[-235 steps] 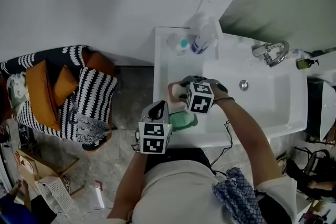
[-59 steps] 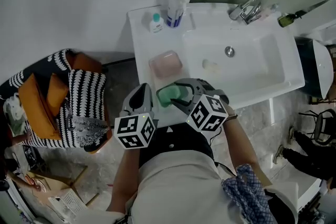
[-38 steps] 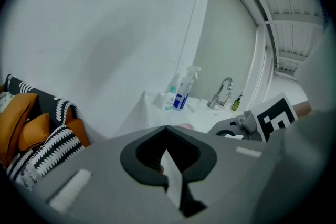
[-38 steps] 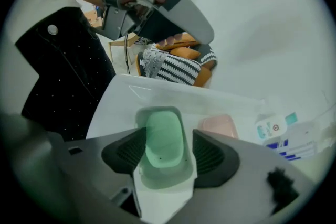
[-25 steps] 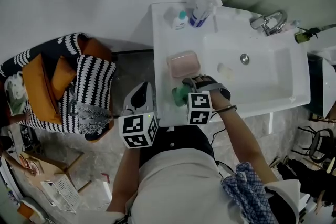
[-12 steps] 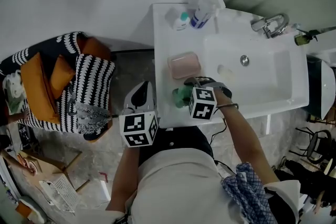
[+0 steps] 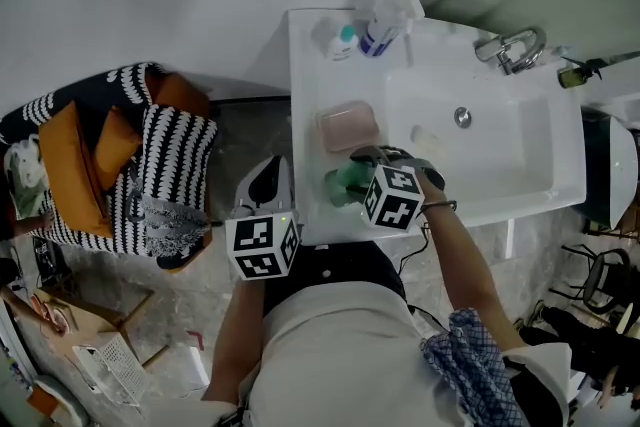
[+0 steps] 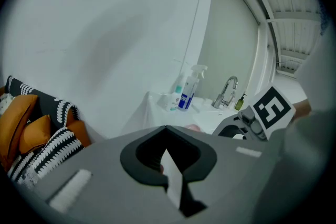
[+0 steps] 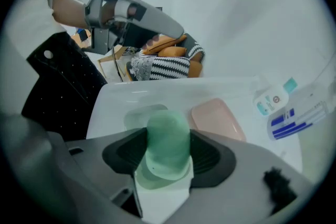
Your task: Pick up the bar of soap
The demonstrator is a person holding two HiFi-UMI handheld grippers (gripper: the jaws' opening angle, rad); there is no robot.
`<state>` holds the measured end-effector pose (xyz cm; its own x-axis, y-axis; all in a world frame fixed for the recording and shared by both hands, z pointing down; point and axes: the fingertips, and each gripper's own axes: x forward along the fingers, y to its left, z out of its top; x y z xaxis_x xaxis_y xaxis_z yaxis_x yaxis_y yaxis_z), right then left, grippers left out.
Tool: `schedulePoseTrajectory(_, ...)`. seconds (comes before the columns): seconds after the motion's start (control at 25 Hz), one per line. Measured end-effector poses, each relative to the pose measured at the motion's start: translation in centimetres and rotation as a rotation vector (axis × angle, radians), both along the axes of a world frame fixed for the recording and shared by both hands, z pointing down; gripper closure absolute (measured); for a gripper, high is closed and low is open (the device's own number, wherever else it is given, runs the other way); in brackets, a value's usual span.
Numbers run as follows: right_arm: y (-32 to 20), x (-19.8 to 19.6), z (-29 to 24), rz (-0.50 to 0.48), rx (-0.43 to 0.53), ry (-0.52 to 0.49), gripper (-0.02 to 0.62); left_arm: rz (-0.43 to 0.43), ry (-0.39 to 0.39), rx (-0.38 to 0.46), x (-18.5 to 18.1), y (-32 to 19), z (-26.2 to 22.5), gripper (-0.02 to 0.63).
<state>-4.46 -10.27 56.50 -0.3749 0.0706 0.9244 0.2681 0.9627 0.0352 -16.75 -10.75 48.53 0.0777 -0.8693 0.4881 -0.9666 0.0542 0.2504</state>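
The right gripper's (image 9: 167, 165) jaws pinched the green bar of soap (image 9: 168, 136) over its dish (image 9: 132, 114) on the sink (image 7: 308, 140), the left gripper's (image 8: 167, 149) jaws were pressed together empty, and I judged the smooth bar could slip out if the squeeze weakened.

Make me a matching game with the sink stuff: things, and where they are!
1. green bar of soap
2. pale pink rounded block
3. clear spray bottle
4. metal tap

A. back corner of the white sink
B. between the right gripper's jaws
C. behind the basin
D. flat on the sink's ledge

Pairs: 1-B, 2-D, 3-A, 4-C
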Motion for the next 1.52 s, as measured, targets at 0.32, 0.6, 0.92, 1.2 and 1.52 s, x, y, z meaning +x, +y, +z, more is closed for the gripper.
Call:
schedulePoseTrajectory(0.32,-0.7,1.2,-1.9,0.062,0.018,-0.056,0.334,0.034,-0.002,0.001,1.6,-0.3,-0.1,0.598)
schedulePoseTrajectory(0.6,-2.6,3.9,-3.8,0.224,0.014,-0.138,0.334,0.082,-0.014,0.002,3.5,-0.7,-0.2,0.598)
schedulePoseTrajectory(0.92,-5.7,10.0,-4.1,0.378,0.038,-0.121,0.334,0.125,-0.021,-0.005,5.8,-1.6,-0.1,0.598)
schedulePoseTrajectory(1.2,-7.1,14.3,-3.2,0.469,0.039,-0.086,0.334,0.14,-0.041,-0.026,6.7,-1.8,0.4,0.598)
schedulePoseTrajectory(1.52,-8.7,19.0,-0.3,0.594,-0.039,-0.059,0.335,0.114,-0.052,-0.072,7.3,-2.0,1.6,0.598)
